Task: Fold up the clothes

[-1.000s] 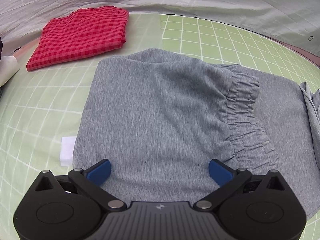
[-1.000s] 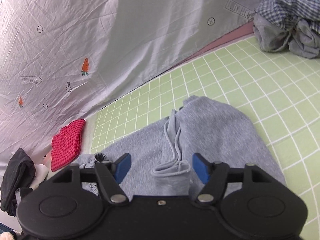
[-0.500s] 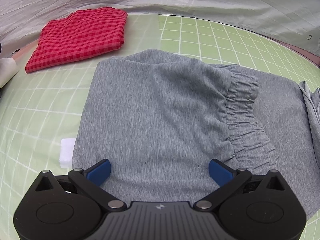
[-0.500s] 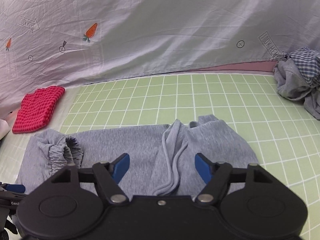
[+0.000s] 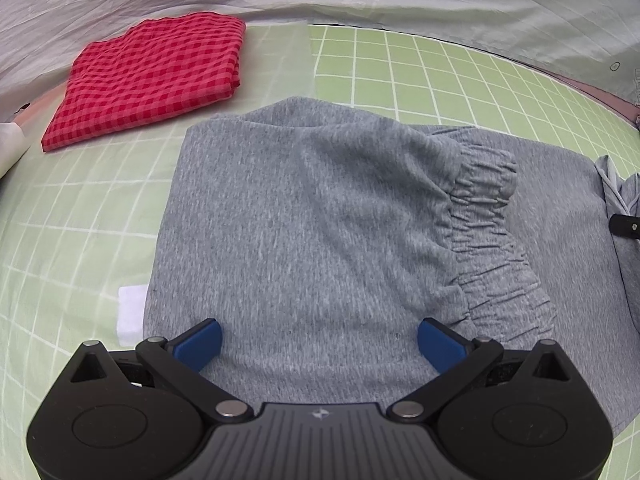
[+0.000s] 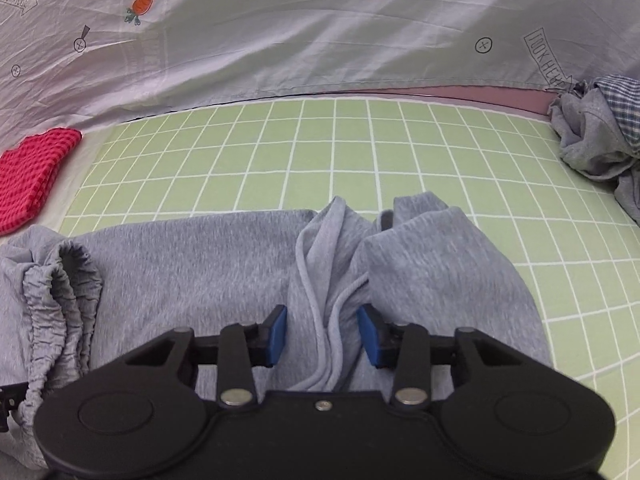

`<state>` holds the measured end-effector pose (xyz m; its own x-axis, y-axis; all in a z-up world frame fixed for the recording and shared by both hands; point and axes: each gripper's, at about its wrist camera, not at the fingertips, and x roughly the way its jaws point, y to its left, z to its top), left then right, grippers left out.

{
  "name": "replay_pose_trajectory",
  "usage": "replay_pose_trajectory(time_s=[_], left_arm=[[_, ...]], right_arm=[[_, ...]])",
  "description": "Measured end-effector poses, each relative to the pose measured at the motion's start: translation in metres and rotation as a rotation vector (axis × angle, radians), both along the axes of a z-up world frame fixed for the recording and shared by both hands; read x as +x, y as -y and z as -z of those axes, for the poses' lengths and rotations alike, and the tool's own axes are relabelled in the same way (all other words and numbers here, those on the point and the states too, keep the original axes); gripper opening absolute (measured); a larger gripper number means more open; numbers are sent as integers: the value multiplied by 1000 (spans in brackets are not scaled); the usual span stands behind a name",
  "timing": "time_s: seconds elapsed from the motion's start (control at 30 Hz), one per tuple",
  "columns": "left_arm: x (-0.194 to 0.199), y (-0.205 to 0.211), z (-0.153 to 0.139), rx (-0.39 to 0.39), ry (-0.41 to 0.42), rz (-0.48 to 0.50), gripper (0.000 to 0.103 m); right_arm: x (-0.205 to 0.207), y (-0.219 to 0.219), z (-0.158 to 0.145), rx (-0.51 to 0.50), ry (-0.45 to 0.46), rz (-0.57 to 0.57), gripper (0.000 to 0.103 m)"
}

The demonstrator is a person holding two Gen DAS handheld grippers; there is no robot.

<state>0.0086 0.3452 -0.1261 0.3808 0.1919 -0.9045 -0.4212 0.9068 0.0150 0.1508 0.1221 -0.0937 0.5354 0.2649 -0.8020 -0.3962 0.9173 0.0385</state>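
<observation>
The grey sweatpants lie spread on the green grid mat. The left gripper hovers over them, fingers wide apart and empty. The right gripper is closing, its fingers flanking the bunched waist fold and drawstring.

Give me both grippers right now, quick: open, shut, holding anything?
Left gripper: open wide over the grey pants, holding nothing.
Right gripper: jaws closing around a bunched fold of the pants and their drawstring; pads not yet pressing.
</observation>
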Motion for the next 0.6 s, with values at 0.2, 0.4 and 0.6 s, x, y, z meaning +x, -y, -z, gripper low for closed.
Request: replay_pose_trajectory(time_s=[0.2, 0.4, 0.6], left_arm=[[-2, 1, 0, 5, 12, -2, 103], [-4, 2, -1, 8, 18, -1, 103], [-5, 0, 0, 10, 23, 3, 103]], right_arm=[[-14, 11, -26, 136, 55, -21, 5], [-39, -22, -48, 259, 69, -144, 7], [-45, -30, -28, 291, -70, -84, 49]])
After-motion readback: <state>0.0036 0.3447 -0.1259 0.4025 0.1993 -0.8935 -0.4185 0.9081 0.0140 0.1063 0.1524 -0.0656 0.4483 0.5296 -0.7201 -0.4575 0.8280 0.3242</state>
